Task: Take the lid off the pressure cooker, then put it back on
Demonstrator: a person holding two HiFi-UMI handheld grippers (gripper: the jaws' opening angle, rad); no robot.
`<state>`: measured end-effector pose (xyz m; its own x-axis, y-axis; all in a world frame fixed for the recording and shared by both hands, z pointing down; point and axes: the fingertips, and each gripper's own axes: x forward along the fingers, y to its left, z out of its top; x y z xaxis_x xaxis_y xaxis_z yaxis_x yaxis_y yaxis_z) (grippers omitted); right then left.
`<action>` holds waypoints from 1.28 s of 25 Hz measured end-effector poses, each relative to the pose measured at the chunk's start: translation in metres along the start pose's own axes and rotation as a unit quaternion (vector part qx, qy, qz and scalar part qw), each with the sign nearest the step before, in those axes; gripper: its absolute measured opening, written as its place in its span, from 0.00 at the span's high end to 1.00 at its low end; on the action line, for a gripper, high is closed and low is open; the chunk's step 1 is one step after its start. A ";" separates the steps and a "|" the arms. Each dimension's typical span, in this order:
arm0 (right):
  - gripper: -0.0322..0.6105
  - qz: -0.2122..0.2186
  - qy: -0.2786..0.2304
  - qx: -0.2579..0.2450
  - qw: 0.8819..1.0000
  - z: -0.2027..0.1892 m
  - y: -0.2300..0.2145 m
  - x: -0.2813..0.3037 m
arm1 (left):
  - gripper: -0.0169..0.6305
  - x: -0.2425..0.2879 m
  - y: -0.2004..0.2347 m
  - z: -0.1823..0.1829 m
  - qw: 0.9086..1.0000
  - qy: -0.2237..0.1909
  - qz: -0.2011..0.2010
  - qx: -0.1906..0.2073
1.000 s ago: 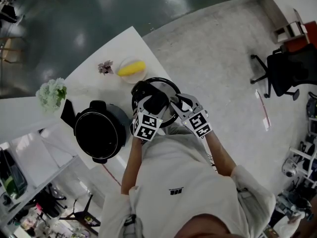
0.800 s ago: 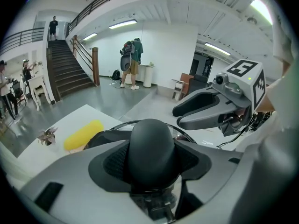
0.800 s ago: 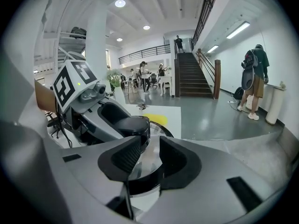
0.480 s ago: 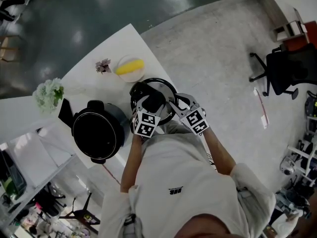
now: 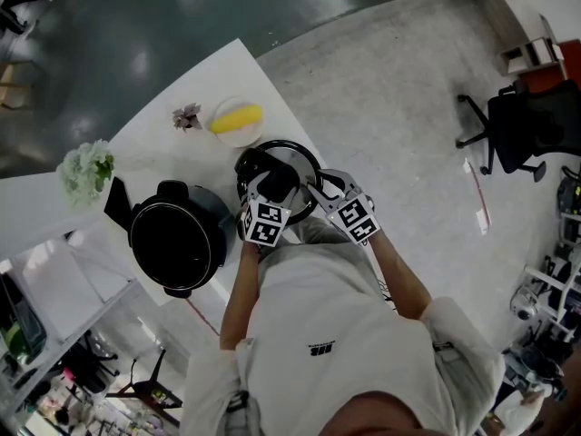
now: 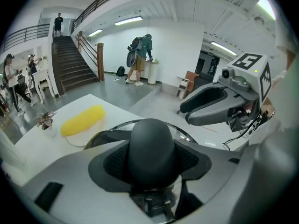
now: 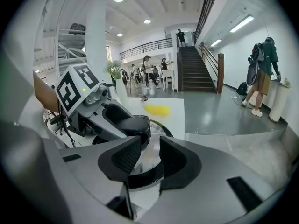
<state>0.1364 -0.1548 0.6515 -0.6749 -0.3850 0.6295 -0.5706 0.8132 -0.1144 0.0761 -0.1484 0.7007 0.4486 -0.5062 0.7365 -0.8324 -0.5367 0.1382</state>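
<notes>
The glass lid (image 5: 292, 163), dark-rimmed with a black knob (image 6: 152, 146), hangs low over the white table (image 5: 227, 80) just in front of me. My left gripper (image 5: 275, 189) is shut on that knob, its pads (image 6: 112, 162) pressed against both sides. My right gripper (image 5: 318, 195) is at the lid's near right edge. Its jaws stand a narrow gap apart over the dark rim (image 7: 140, 178); I cannot tell whether they press it. What lies under the lid is hidden. A round black cooker (image 5: 177, 239) stands to the left.
A yellow object on a white plate (image 5: 238, 119) and a small dried flower (image 5: 188, 116) lie beyond the lid. A pale flower bunch (image 5: 83, 173) sits far left. The table's edge (image 5: 286, 107) runs past the lid on the right, with an office chair (image 5: 522, 130) on the floor beyond.
Both grippers and the lid have sunk a little toward the table together. The left grip on the knob is unchanged.
</notes>
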 end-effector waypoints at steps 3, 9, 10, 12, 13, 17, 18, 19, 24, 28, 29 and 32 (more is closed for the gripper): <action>0.75 0.006 0.001 -0.001 1.000 -0.002 0.002 0.001 | 0.53 0.002 0.002 -0.003 1.000 0.001 0.006 -0.001; 0.75 0.014 0.003 -0.002 1.000 -0.007 0.003 0.005 | 0.53 0.007 0.004 -0.011 0.999 0.009 0.023 0.024; 0.75 0.014 0.003 -0.002 1.000 -0.008 0.003 0.005 | 0.53 0.008 0.004 -0.012 0.999 0.009 0.026 0.026; 0.75 0.014 0.003 -0.003 1.000 -0.010 0.003 0.005 | 0.53 0.007 0.004 -0.013 0.999 0.007 0.027 0.027; 0.75 0.015 0.003 -0.003 1.000 -0.011 0.002 0.005 | 0.53 0.007 0.003 -0.013 0.999 0.006 0.027 0.026; 0.75 0.016 0.002 0.000 1.000 -0.013 0.003 0.006 | 0.53 0.008 0.004 -0.014 1.000 0.002 0.022 0.019; 0.75 0.016 0.001 0.001 1.000 -0.014 0.003 0.007 | 0.52 0.008 0.003 -0.014 1.000 0.002 0.021 0.017; 0.75 0.018 0.000 0.001 1.000 -0.014 0.004 0.007 | 0.52 0.008 0.003 -0.014 1.000 0.001 0.021 0.016; 0.74 0.021 -0.002 0.001 1.000 -0.012 0.009 0.008 | 0.50 0.007 0.003 -0.014 1.000 -0.002 0.015 -0.002; 0.74 0.020 -0.003 0.004 1.000 -0.012 0.009 0.005 | 0.44 0.004 0.002 -0.011 1.000 -0.006 0.021 -0.002; 0.74 0.020 -0.004 0.004 1.000 -0.012 0.009 0.004 | 0.44 0.002 0.002 -0.010 1.000 -0.009 0.024 -0.003; 0.74 0.019 -0.007 0.003 1.000 -0.010 0.009 0.001 | 0.44 -0.009 0.002 -0.001 0.999 -0.023 0.032 -0.004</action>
<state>0.1352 -0.1432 0.6589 -0.7025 -0.3612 0.6132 -0.5482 0.8241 -0.1425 0.0694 -0.1440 0.6952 0.4091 -0.5700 0.7126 -0.8621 -0.4974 0.0969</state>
